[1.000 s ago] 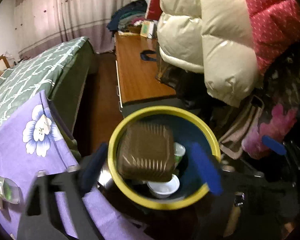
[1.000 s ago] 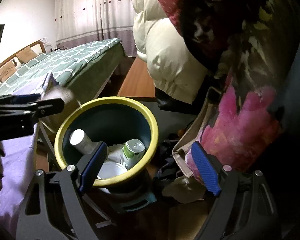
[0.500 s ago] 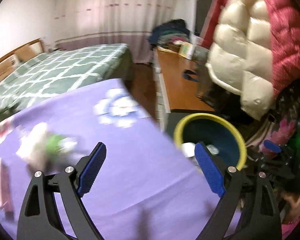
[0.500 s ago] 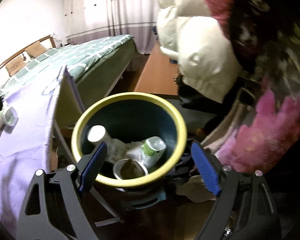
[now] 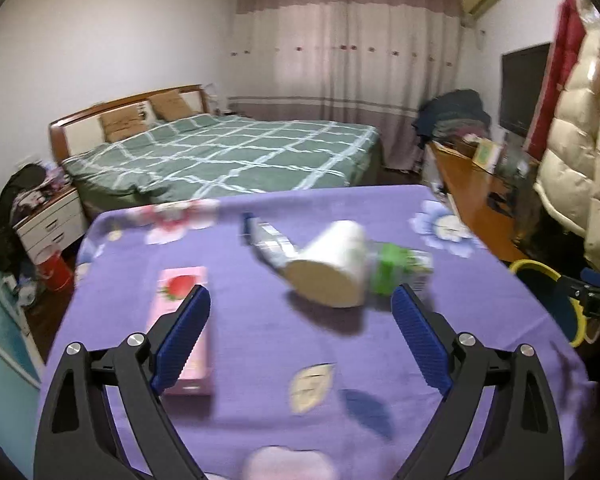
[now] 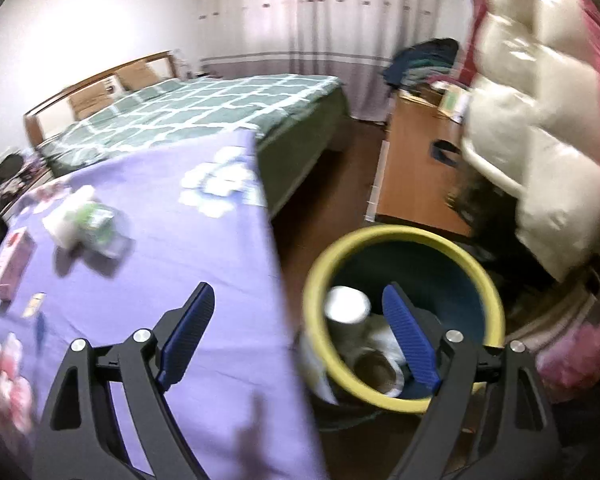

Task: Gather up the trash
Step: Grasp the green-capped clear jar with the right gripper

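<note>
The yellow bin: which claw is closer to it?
Right. The right claw hovers open at the yellow bin rim; the left claw is over the purple table, bin far aside.

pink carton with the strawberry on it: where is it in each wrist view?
Left wrist: the pink carton lies lower left on the purple tablecloth, partly behind the left finger of the left gripper.
Right wrist: pink carton at the far left edge, on the same cloth.
Shared landmark: the white paper cup lying on its side, right of the carton in both.
</note>
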Tool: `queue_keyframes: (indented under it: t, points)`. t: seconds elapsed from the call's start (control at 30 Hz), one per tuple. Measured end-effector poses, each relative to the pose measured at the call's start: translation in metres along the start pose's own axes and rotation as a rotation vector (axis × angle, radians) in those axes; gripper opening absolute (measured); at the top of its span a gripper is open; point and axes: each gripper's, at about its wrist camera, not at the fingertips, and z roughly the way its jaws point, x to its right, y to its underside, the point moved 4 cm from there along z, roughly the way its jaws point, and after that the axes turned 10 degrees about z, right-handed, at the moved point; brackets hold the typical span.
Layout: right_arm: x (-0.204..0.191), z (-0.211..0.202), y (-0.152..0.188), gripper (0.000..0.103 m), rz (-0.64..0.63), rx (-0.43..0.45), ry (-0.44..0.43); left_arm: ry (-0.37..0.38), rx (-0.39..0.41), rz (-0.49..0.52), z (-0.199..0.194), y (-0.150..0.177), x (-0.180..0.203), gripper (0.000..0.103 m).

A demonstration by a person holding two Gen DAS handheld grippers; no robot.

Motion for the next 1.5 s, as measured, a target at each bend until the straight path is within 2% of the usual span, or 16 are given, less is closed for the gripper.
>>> queue_keyframes:
  t: [0.1,0.2,0.3,0.4,0.7,0.93,1.07,1.17,1.4,1.5]
  points:
    - [-0.043,0.007,-0.001,0.082,-0.037,-0.011,-0.047,-0.03,-0.003,-0.034,0.002,0.012,-0.029,0.091]
    - [-0.083,0.017,0.001,0.082,-0.071,-0.023,-0.084,-0.026,-0.008,-0.064,0.004,0.023,-0.045,0.091]
    - [-0.116,0.03,0.004,0.082,-0.102,-0.045,-0.106,-0.016,-0.013,-0.079,0.007,0.031,-0.051,0.091]
    - [-0.136,0.046,0.005,0.082,-0.134,-0.064,-0.085,0.011,-0.02,-0.095,0.01,0.035,-0.05,0.091]
    - [-0.145,0.086,0.001,0.082,-0.168,-0.105,-0.013,0.037,-0.01,-0.112,0.006,0.033,-0.042,0.092]
    - [-0.127,0.107,-0.022,0.082,-0.122,-0.073,0.068,0.049,-0.013,-0.121,0.006,0.034,-0.042,0.092]
    - [-0.129,0.091,-0.029,0.082,-0.068,-0.027,-0.028,0.046,-0.013,-0.122,0.006,0.034,-0.041,0.092]
    - [-0.137,0.087,-0.032,0.082,-0.057,-0.03,-0.089,0.057,-0.019,-0.13,0.007,0.035,-0.04,0.092]
    - [-0.171,0.105,-0.037,0.082,-0.073,-0.072,-0.121,0.057,-0.015,-0.135,0.006,0.036,-0.04,0.092]
    - [-0.178,0.115,-0.045,0.082,-0.066,-0.072,-0.097,0.06,-0.014,-0.139,0.005,0.036,-0.04,0.092]
